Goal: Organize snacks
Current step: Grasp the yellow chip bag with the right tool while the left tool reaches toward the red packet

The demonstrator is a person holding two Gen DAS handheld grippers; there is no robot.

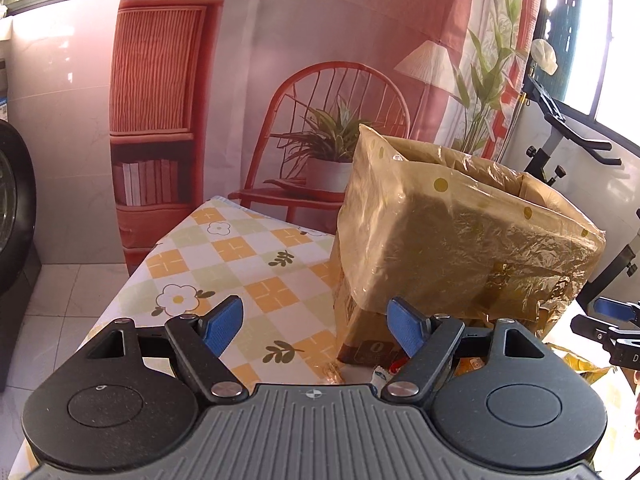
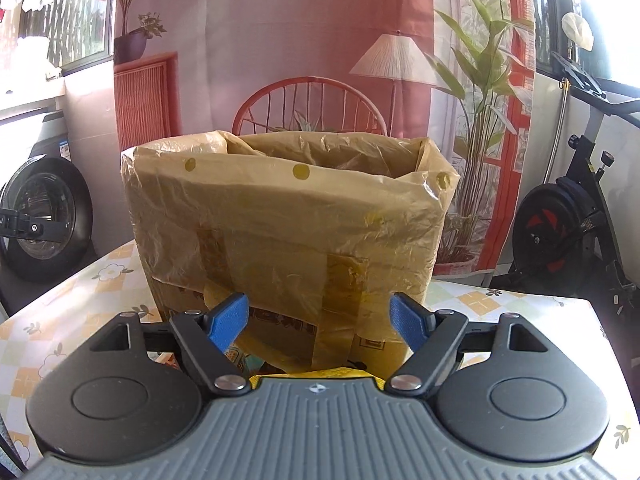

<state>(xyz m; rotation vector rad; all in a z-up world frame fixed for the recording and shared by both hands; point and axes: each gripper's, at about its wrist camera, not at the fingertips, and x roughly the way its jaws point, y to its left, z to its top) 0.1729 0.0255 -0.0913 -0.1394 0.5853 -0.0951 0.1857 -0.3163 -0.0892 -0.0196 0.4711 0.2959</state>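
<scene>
A brown cardboard box [image 2: 288, 280] patched with strips of tan tape stands upright on the table, lined with a translucent yellowish plastic bag [image 2: 280, 200] dotted with darker yellow spots; the bag's mouth is folded down over the box's upper walls and stands open at the top. What lies inside cannot be made out. At the box's near foot, partly hidden behind the tool bodies, sit a few small snack packets [image 1: 384, 372], with more yellow wrappers [image 1: 580, 360] just beside them toward the right; their labels are too blurred to read.

The left gripper [image 1: 314, 326] hovers above the table near the box's left corner, its blue-padded fingers [image 1: 222, 326] spread wide with nothing between them. The right gripper [image 2: 320, 324] faces the box's front wall, its blue pads [image 2: 406, 326] likewise held wide apart and bare.

The table [image 1: 224, 256] wears a checked cloth of orange, pale green and white squares with printed flowers and leaves. Behind hangs a printed backdrop [image 2: 312, 40] showing a red chair, a lamp and potted plants. A washing machine [image 2: 44, 216] stands at the left and an exercise bike [image 2: 568, 216] at the right.
</scene>
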